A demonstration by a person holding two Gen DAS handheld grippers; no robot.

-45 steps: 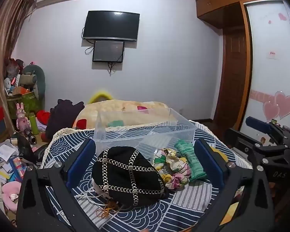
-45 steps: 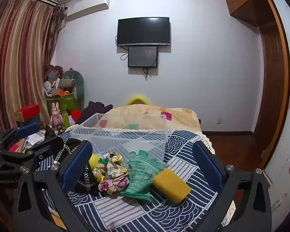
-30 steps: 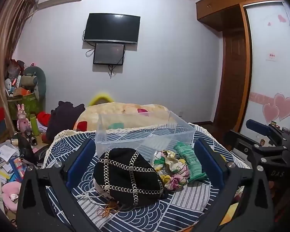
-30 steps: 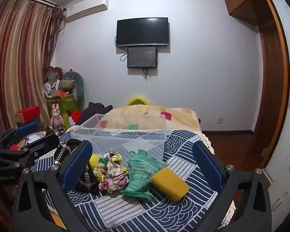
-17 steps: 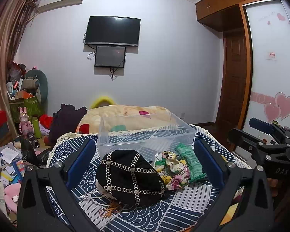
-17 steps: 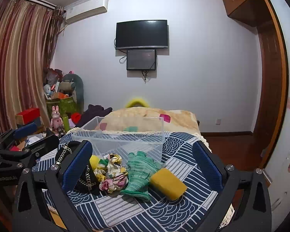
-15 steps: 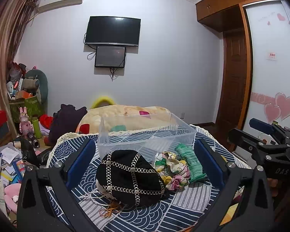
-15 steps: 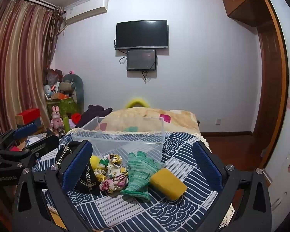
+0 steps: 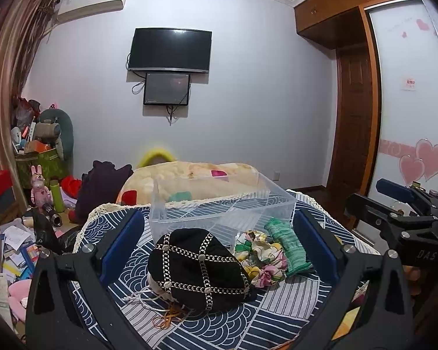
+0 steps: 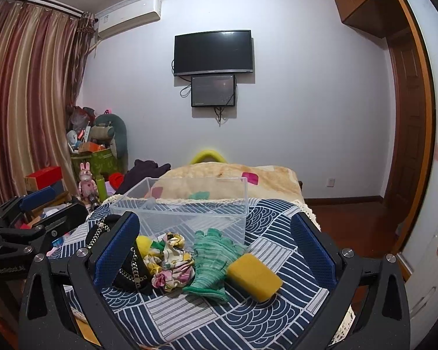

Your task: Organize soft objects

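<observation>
A clear plastic bin (image 9: 219,207) (image 10: 189,204) stands empty on a blue patterned cloth. In front of it lie a black hat with chain trim (image 9: 198,268) (image 10: 131,265), a floral scrunchie (image 9: 260,253) (image 10: 169,259), a green glove (image 9: 289,245) (image 10: 216,259), a yellow sponge (image 10: 254,274) and a small yellow ball (image 10: 144,243). My left gripper (image 9: 219,242) is open, held above the hat. My right gripper (image 10: 216,245) is open, held above the glove. Each gripper shows at the edge of the other's view.
The cloth-covered table (image 10: 277,239) ends at a lace edge on the right. A bed with a beige blanket (image 9: 195,175) lies behind the bin. Clutter, boxes and toys (image 9: 38,186) fill the floor at left. A wardrobe (image 9: 408,116) stands at right.
Both views have shifted slightly, as the grippers rose a little. Both stay open and no object has moved.
</observation>
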